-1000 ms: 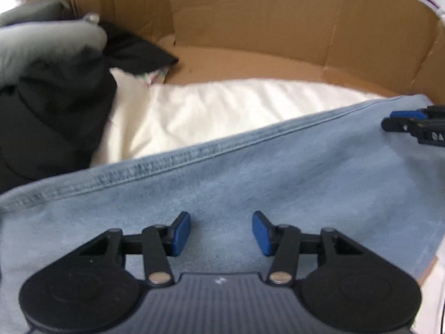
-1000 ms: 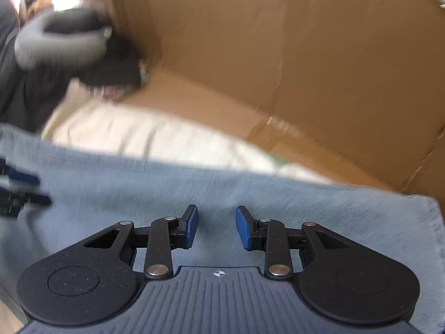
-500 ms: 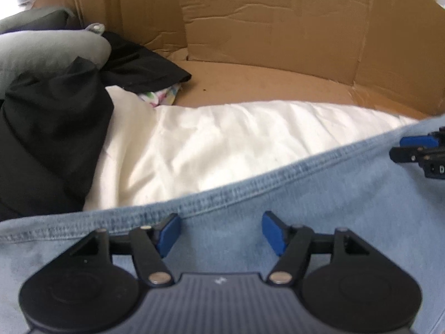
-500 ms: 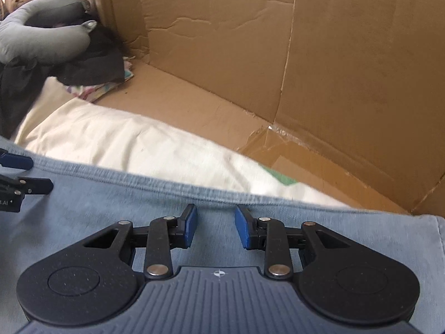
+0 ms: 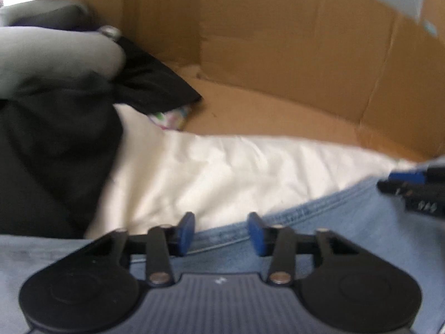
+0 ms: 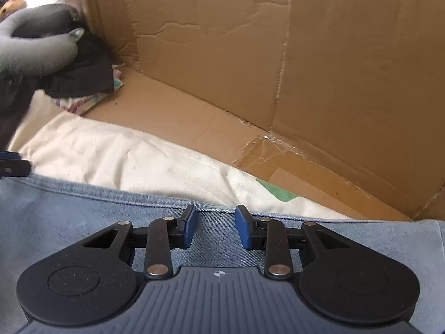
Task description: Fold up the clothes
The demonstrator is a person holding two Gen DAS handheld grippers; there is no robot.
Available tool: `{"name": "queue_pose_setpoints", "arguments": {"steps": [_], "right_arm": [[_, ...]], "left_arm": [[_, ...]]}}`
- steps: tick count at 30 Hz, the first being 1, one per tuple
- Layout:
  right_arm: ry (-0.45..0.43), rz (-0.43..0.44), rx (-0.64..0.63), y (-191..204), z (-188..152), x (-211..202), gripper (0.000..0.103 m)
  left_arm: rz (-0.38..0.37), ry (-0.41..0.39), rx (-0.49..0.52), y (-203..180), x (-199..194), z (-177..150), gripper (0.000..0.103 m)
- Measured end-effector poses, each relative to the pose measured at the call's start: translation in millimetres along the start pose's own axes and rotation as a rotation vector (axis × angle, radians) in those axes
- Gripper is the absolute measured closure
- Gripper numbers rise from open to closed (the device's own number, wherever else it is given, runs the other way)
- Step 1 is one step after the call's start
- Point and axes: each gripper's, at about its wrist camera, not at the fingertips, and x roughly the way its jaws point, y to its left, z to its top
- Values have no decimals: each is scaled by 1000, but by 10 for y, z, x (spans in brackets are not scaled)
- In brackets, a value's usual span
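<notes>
left claw (image 5: 221,233): closing astride denim garment (image 5: 347,239) hem, not yet pinched | right claw (image 6: 214,229): narrow gap, over same hem | risk: pads snag cream cloth (image 5: 222,172) just ahead; uneven fold

Bare cardboard floor (image 6: 178,119) ahead; dark clothes heap (image 5: 50,144) leftward.

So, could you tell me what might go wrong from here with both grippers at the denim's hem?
The left gripper is closing astride the blue denim hem, so it might also pinch the white cloth beneath. The right gripper, open over the hem, may catch only its stitched edge and slip.
</notes>
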Motion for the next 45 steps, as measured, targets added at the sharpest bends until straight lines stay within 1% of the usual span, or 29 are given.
{"name": "queue_pose_setpoints", "arguments": {"steps": [1, 3, 6, 8, 11, 13, 15, 18, 20, 23, 26, 30, 33, 35, 37, 38, 39, 42, 44, 45], "right_arm": [[-21, -9, 7, 11, -2, -70, 68], [-55, -13, 19, 44, -4, -195, 68], [-64, 37, 24, 173, 1, -295, 68], [-59, 72, 19, 319, 1, -331, 68], [-39, 119, 10, 589, -29, -335, 68], [-16, 145, -14, 805, -69, -292, 68], [6, 153, -48, 1018, -92, -254, 68], [56, 136, -75, 1283, -104, -155, 67], [91, 122, -87, 1432, -95, -66, 67], [91, 85, -75, 1516, -19, 62, 67], [100, 56, -57, 1543, 91, 167, 69], [87, 15, -65, 1601, 134, 221, 69], [62, 5, -58, 1617, 167, 285, 69], [61, 2, -31, 1591, 229, 344, 69], [70, -2, 27, 1553, 303, 391, 69], [74, -6, 54, 1541, 335, 390, 70], [64, -10, 71, 1543, 348, 350, 74], [14, -5, 75, 1625, 316, 165, 74], [2, 34, 51, 1776, 259, 57, 74], [3, 61, 40, 1871, 230, 9, 74]], "left_arm": [[2, -15, -18, 57, -104, 6, 59], [20, -16, -24, 211, -273, -14, 59], [64, -6, -36, 475, -484, -70, 59], [99, -4, -44, 659, -589, -109, 59], [153, 8, -49, 910, -692, -196, 56], [180, 23, -73, 1068, -720, -262, 56], [205, 38, -99, 1227, -748, -330, 56], [240, 53, -112, 1394, -758, -396, 56], [240, 58, -147, 1523, -797, -406, 56], [230, 52, -197, 1708, -946, -354, 55], [216, 24, -231, 1874, -1172, -269, 48], [229, -8, -208, 2043, -1413, -168, 47], [249, -11, -190, 2139, -1502, -172, 43], [230, 25, -191, 2202, -1418, -252, 42], [210, 63, -193, 2266, -1328, -334, 43], [215, 77, -185, 2271, -1251, -391, 43], [226, 88, -174, 2278, -1168, -453, 44], [207, 77, -190, 2329, -997, -582, 44], [208, 62, -197, 2377, -913, -602, 44], [220, 61, -191, 2396, -862, -592, 44]]}}
